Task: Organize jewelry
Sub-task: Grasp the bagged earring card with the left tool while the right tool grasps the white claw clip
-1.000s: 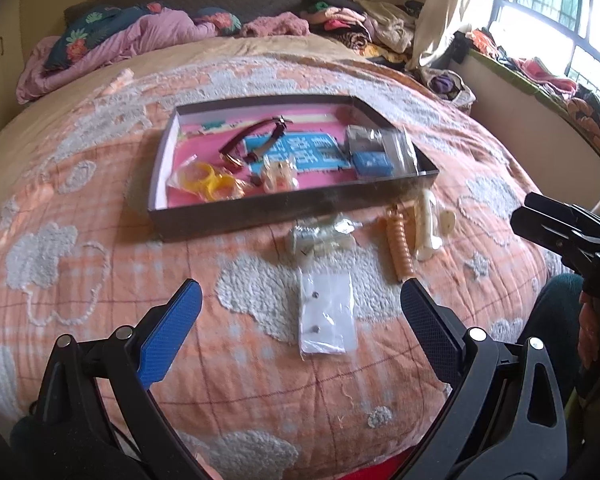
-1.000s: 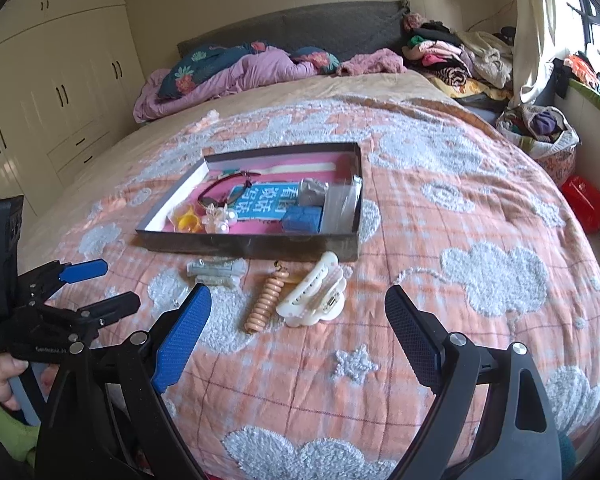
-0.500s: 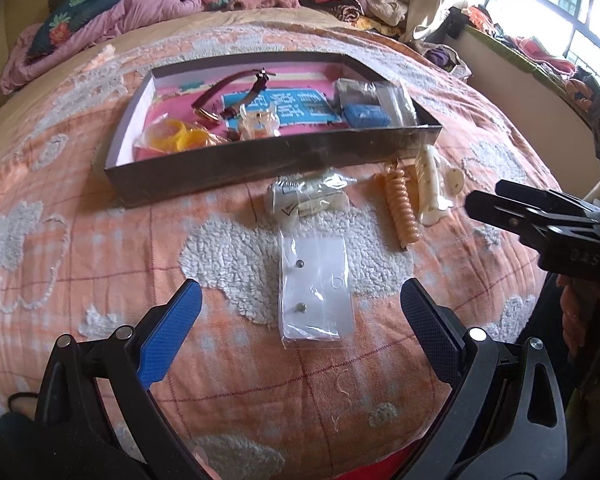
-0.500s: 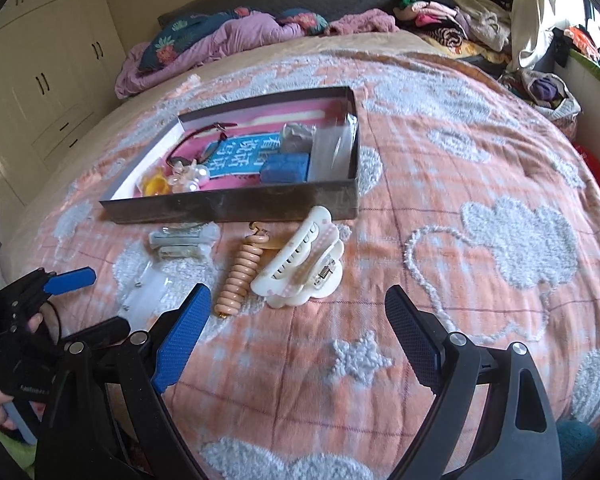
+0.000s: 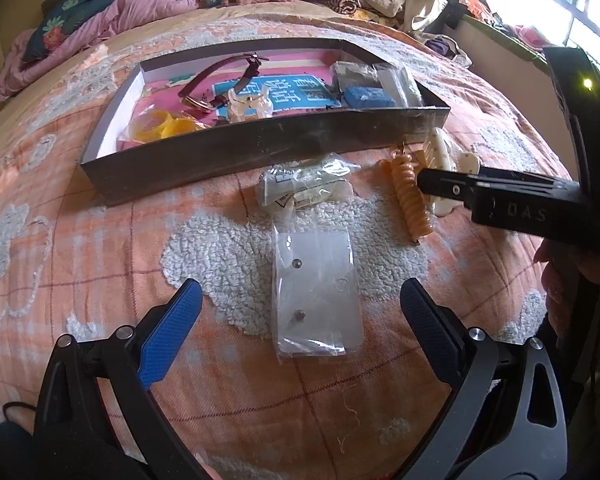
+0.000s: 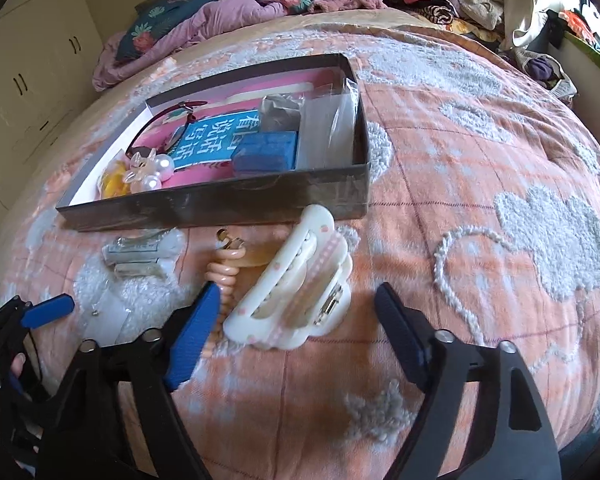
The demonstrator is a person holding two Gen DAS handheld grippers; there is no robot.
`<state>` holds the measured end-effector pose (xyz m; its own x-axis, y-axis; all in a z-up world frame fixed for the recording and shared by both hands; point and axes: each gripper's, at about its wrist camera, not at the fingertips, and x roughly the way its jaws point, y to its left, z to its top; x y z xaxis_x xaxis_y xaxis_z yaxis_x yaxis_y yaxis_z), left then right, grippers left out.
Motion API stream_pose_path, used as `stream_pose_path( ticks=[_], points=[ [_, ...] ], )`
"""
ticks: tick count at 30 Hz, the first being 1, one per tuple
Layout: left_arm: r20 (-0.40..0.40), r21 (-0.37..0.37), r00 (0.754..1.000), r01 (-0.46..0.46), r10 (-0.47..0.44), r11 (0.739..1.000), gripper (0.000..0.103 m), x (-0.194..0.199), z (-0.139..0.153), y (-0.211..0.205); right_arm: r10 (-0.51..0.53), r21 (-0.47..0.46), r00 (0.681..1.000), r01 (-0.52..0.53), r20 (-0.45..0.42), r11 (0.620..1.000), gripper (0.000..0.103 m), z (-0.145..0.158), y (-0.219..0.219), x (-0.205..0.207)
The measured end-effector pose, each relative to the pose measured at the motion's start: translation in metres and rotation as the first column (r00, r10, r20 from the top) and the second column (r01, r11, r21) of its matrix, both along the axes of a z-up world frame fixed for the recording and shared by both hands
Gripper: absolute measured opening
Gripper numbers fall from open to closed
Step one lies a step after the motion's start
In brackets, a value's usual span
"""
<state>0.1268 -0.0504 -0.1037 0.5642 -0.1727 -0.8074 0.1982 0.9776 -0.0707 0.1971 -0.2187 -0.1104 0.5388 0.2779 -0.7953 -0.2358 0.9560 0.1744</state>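
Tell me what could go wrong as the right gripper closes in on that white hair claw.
1. The right gripper is closing around the white hair claw; its left finger sits against the peach coil hair tie and might drag it along.
2. The claw is rounded and glossy, so it may slip or tilt out.

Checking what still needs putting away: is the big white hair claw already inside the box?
No, the white hair claw lies on the bedspread outside the box, in front of its near wall.
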Motion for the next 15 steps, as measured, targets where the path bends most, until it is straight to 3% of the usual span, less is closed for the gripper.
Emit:
stream_pose_path(
  ticks=[3, 5, 9, 15],
  points=[
    [-0.008, 0.016, 1.000, 0.020, -0.019, 1.000, 0.080, 0.001, -0.005, -0.007, -0.002, 0.022, 1.000, 0.002, -0.002, 1.000, 0.060, -0.001, -0.004, 0.001],
    [-0.001, 0.036, 0.999, 0.040, -0.040, 0.999, 0.069, 0.000, -0.007, -0.013, -0.001, 0.040, 1.000, 0.001, -0.002, 0.999, 0.059, -0.001, -0.008, 0.001],
    [0.018, 0.040, 0.998, 0.054, -0.054, 0.998, 0.034, 0.000, -0.005, -0.015, -0.019, 0.079, 1.000, 0.019, 0.000, 0.997, 0.058, 0.003, -0.020, -0.004],
    [0.038, -0.031, 0.998, 0.049, -0.047, 0.998, 0.033, -0.001, 0.007, -0.003, -0.046, 0.152, 0.999, 0.045, 0.001, 0.987, 0.058, 0.013, -0.046, -0.021]
  ],
)
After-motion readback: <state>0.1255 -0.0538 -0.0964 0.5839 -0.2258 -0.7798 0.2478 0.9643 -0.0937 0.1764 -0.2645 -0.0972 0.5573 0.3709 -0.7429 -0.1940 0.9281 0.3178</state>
